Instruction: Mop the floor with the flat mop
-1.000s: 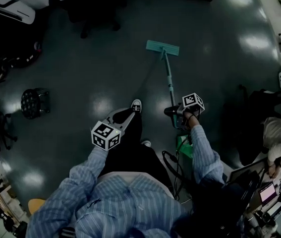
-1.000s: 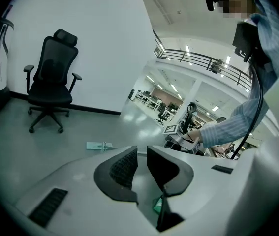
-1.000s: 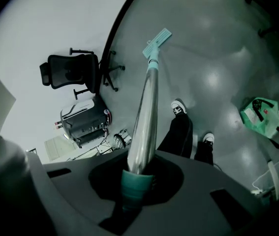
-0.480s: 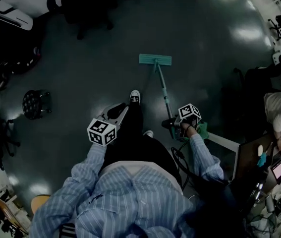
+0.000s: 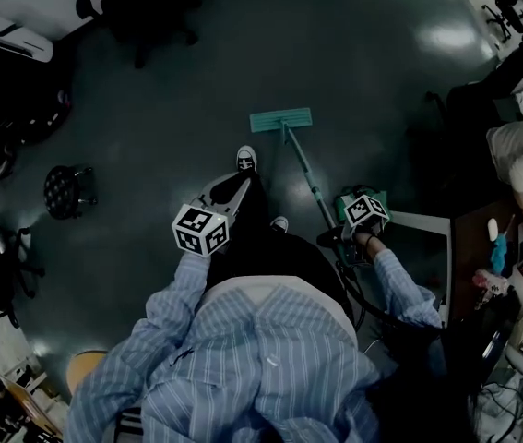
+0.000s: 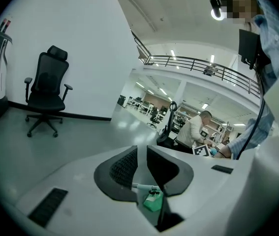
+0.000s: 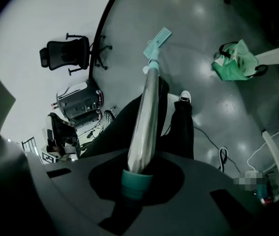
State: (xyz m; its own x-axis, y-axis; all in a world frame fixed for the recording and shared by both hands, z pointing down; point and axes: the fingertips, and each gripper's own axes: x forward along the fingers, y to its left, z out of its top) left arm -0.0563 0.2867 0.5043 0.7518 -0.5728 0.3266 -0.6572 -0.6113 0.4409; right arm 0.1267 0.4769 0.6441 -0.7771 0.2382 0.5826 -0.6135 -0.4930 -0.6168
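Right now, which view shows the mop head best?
The head view: the whole mop head lies flat on the floor. The right gripper view shows it small, beyond the handle. The left gripper view misses it.

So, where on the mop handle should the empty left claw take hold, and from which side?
Probably on the bare metal shaft of the mop handle, just below the right claw, which is shut on it higher up. Come from the person's left: the left claw is on that side. The thin round shaft slants down to the mop head, so close across it.
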